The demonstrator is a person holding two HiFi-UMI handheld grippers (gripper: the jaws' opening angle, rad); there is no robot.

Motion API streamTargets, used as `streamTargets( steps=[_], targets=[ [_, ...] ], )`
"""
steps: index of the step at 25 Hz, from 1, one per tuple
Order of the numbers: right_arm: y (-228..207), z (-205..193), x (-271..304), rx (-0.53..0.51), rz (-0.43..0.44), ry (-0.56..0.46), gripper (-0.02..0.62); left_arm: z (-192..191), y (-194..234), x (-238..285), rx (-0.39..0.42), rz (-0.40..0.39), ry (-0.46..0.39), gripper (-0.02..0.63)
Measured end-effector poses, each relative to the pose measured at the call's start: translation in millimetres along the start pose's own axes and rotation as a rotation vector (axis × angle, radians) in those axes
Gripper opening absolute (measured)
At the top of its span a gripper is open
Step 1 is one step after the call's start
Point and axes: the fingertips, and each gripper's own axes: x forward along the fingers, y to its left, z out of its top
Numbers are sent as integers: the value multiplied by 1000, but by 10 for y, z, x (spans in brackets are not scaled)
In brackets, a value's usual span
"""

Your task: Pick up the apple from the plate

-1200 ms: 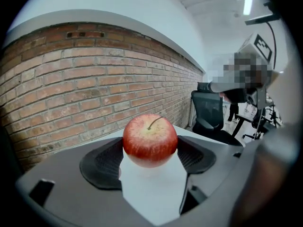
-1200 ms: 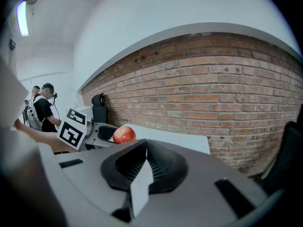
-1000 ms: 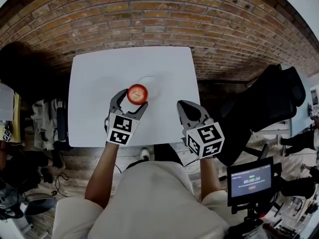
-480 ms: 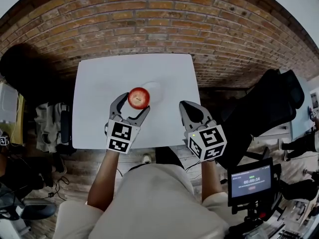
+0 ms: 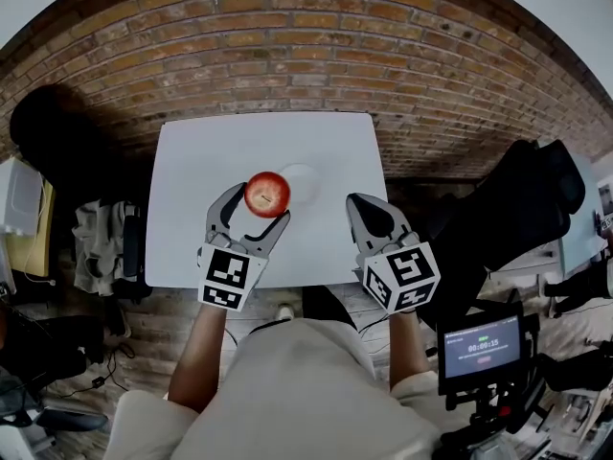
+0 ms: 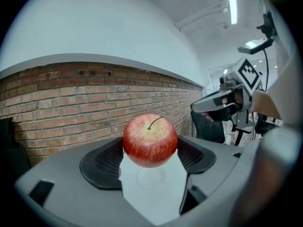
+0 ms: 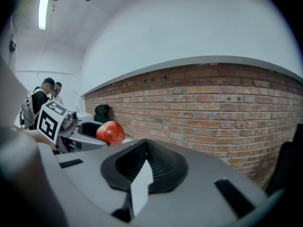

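1. The left gripper (image 5: 257, 207) was pinching the apple (image 5: 267, 193); in the left gripper view the red fruit (image 6: 150, 140) sat stem up between the two dark ribbed pads (image 6: 105, 161), each pad pressed against one flank.
2. The apple was held in the air over the white table (image 5: 211, 161); in the head view it overlapped the left edge of the plate (image 5: 304, 182).
3. In the left gripper view the plate (image 6: 151, 178) showed as a pale round shape below and beyond the apple; the fruit appeared clear of it, though the exact gap could not be judged.
4. The plate lay near the middle of the table and carried nothing that could be seen.
5. The right gripper (image 5: 368, 214) hung over the table's near right edge, well apart from the apple; its jaws were pressed together at the tips with nothing between them, as the right gripper view (image 7: 145, 148) showed.
6. From the right gripper view the apple (image 7: 110, 132) appeared off to the left, held in the other gripper beside its marker cube (image 7: 49, 118).
7. A brick wall (image 5: 306, 56) ran behind the table; a black chair (image 5: 522, 209) stood to the right of it; a small screen (image 5: 482, 348) glowed at the lower right of the head view.
8. Two people (image 7: 47, 91) stood far off at the left of the right gripper view; too small to describe further.
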Motion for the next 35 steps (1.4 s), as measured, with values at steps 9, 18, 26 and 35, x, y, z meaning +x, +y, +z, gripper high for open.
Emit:
streamTargets(
  steps=[9, 18, 26, 35],
  targets=[
    [17, 225, -108, -41, -30, -44, 3, 254, 45, -215, 30, 25, -42, 362],
    [3, 252, -126, -69, -46, -46, 2, 330, 1, -211, 40, 21, -56, 362],
    [-54, 221, -120, -61, -63, -46, 2, 319, -27, -166, 38, 10, -59, 362],
    [-102, 157, -122, -58, -77, -36, 2, 302, -58, -129, 34, 2, -54, 362]
  ],
)
